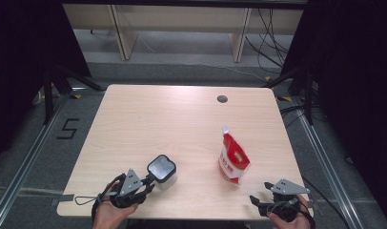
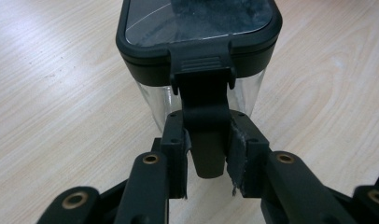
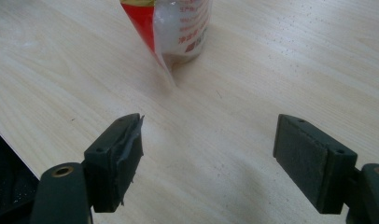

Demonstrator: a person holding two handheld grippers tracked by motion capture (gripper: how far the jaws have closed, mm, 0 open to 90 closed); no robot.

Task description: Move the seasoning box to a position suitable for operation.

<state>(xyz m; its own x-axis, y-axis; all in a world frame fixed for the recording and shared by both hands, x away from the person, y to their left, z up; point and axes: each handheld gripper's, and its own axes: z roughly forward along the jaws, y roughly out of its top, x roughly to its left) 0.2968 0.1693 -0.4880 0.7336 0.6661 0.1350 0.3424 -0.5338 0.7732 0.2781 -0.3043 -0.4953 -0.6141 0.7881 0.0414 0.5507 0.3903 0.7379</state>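
Left hand-held gripper (image 2: 208,156) pinching latch tab (image 2: 204,135) of clear container (image 1: 162,171); lid unopened; right hand-held gripper (image 3: 208,156) wide, empty, near pouch (image 1: 233,160)

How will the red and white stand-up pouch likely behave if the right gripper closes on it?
The pouch looks like soft film, so it would probably buckle under the pads rather than hold its shape. It stands tall on a narrow base and leans slightly, so a sideways nudge may tip it. Its glossy surface may slip. The right gripper is open, short of it.

Open tongs (image 3: 208,161) before (probably upright) pouch (image 3: 178,32)
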